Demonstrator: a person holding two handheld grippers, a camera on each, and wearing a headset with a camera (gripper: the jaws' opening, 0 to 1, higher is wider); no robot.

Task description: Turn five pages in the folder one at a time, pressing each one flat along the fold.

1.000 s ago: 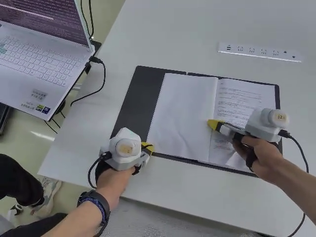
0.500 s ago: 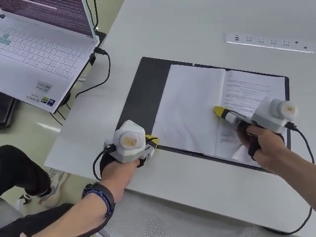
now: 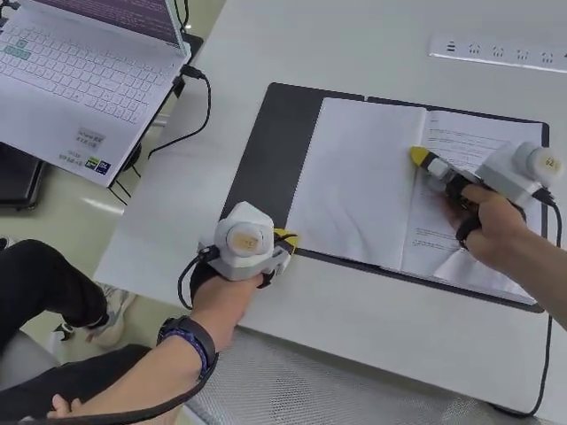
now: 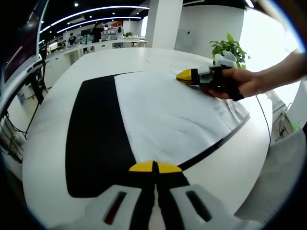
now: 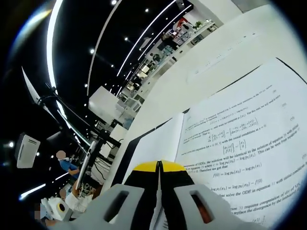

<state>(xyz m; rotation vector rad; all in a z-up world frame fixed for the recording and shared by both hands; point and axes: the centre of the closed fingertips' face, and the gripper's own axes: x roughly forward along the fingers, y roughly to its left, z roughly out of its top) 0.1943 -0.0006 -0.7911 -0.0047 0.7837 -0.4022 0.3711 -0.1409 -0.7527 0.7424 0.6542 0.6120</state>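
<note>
Since one second ago, the right gripper (image 3: 420, 158) has been slid farther up the fold of the folder (image 3: 266, 159), away from the person. The left gripper (image 3: 285, 239) has been kept at the near edge of the folder.

From the head view, the folder is seen lying open on the white table (image 3: 337, 44). A blank white page (image 3: 354, 177) is spread on its left half, with the black cover showing beside it. A page with print (image 3: 474, 142) is seen on the right half. The yellow tip of the right gripper is laid on the fold between the two pages. A laptop (image 3: 80, 80) is seen at the far left, and a power strip (image 3: 496, 51) lies past the folder.

From the left gripper view, the left gripper's (image 4: 154, 166) two jaws are seen pressed together, with nothing held between them. They are pointed over the near edge of the black cover (image 4: 96, 139), by the corner of the blank page (image 4: 163, 110). The right gripper (image 4: 184, 75) is seen across the page, held in a hand (image 4: 235, 81).

From the right gripper view, the right gripper's (image 5: 158, 166) jaws are seen closed together too, with nothing held. The printed page (image 5: 230, 143) is seen to their right and the blank page (image 5: 153, 143) to their left.
</note>
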